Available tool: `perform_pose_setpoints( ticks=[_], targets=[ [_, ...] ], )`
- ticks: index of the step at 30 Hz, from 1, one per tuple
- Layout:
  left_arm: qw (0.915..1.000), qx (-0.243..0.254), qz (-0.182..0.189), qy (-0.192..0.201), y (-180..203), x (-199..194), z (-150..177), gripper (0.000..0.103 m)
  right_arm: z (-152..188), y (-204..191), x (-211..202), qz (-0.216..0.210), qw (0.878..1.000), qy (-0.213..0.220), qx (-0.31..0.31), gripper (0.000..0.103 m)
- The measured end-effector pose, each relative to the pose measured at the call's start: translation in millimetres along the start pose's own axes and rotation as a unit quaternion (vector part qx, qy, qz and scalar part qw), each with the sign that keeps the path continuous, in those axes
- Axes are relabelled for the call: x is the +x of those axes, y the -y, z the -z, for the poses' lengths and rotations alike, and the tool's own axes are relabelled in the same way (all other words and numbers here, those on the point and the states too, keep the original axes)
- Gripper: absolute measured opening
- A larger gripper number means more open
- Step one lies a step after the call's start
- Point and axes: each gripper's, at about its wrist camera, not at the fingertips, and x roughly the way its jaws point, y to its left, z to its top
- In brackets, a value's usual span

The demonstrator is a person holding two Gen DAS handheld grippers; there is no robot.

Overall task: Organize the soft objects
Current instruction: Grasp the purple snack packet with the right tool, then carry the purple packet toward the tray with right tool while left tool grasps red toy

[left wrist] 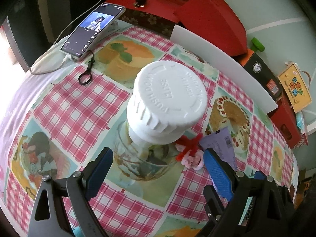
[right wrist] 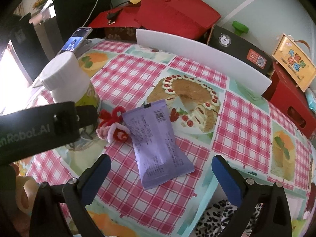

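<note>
progress: early, nothing gathered | left gripper (left wrist: 158, 169): wide open, empty, over white-capped bottle (left wrist: 167, 106) | right gripper (right wrist: 161, 174): wide open, empty, near purple packet (right wrist: 158, 148) | pipe-cleaner flower (right wrist: 114, 124): loose on surface (right wrist: 237, 130), left of packet

Both the left gripper (left wrist: 158, 170) and the right gripper (right wrist: 161, 176) have black linkage arms, silver screws and blue ribbed finger pads (right wrist: 227, 179); one housing bears white lettering.
</note>
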Motion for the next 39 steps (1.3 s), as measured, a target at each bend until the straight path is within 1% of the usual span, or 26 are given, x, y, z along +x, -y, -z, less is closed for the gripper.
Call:
perform_pose_setpoints(
  ticks=[5,11,12,15,20,22,24,26,31,39],
  targets=[
    [1.0000,-0.002,0.001,-0.002,-2,2,0,0.093,0,0,6,-0.001,1.000,-0.008,-0.005,0.102],
    [1.0000,0.001,0.007,-0.006,2,6,0,0.093,0,6,17,-0.005,1.000,-0.025,0.001,0.096],
    [0.9999,0.002,0.008,-0.007,3,7,0,0.093,0,6,19,-0.004,1.000,-0.028,0.003,0.095],
    [0.9999,0.007,0.011,-0.009,8,10,1,0.093,1,9,24,-0.006,0.999,-0.037,0.010,0.086],
    [0.9998,0.006,0.017,-0.012,10,14,1,0.093,1,11,23,0.000,0.999,-0.036,0.014,0.082],
    [0.9997,0.003,0.020,-0.012,10,16,1,0.093,2,13,22,0.002,0.999,-0.033,0.021,0.076],
    [0.9997,0.001,0.023,-0.013,10,17,1,0.093,3,16,20,0.003,0.999,-0.032,0.028,0.073],
    [0.9996,-0.002,0.026,-0.014,9,17,1,0.092,5,17,18,-0.001,0.999,-0.032,0.033,0.073],
    [0.9995,-0.004,0.030,-0.013,10,18,1,0.092,8,15,17,0.004,0.999,-0.031,0.035,0.070],
    [0.9991,-0.010,0.039,-0.013,11,19,0,0.092,13,19,7,-0.016,0.997,-0.023,0.070,0.067]
  ],
)
